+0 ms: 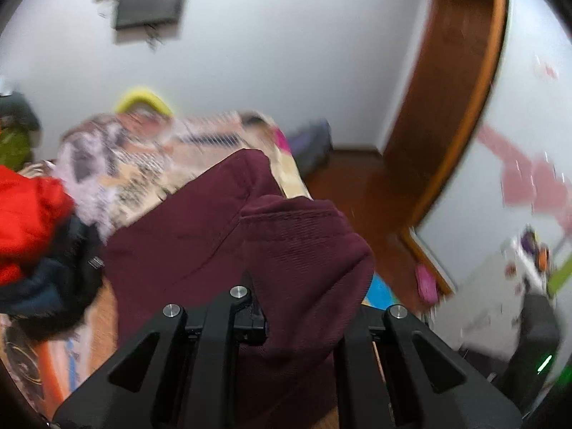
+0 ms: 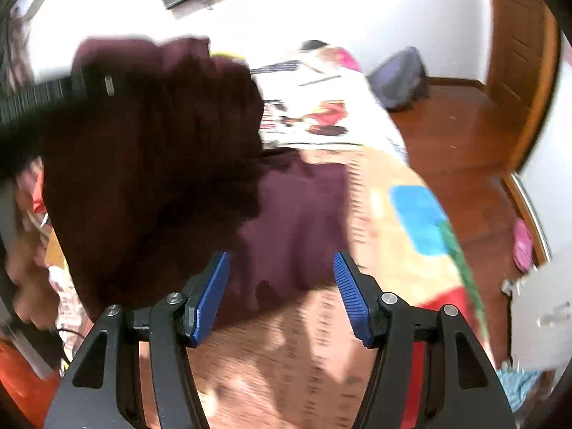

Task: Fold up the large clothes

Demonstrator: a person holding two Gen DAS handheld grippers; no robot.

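A large maroon garment (image 1: 200, 236) is lying across a bed (image 2: 393, 193) that is wearing a busy patterned cover, and both views are smeared with motion blur. In the left wrist view, the left gripper (image 1: 300, 307) is sitting at six o'clock with a thick ribbed fold of the maroon cloth bunched between and over its black fingers; the cloth is hiding the fingertips, so I cannot tell whether the jaws are clamping it or merely standing apart around it. A pile of other clothes, a red garment (image 1: 25, 214) on top of a dark navy garment (image 1: 53, 279), is resting at nine o'clock, touching the maroon cloth's edge. A wooden door frame (image 1: 461, 100) is curving up toward one o'clock against a white wall (image 1: 286, 53). In the right wrist view, the right gripper (image 2: 282, 296) is sitting at six o'clock with its blue ribbed pads (image 2: 211, 296) standing wide apart and gripping nothing, hovering over the near edge of the garment. Part of the maroon cloth is lying flat on the bed just beyond the pads, while another part is hanging raised in a dark mass toward ten o'clock. A wooden floor (image 2: 457, 125) is showing at two o'clock, with a grey bag (image 2: 397, 78) lying on it beside the bed.
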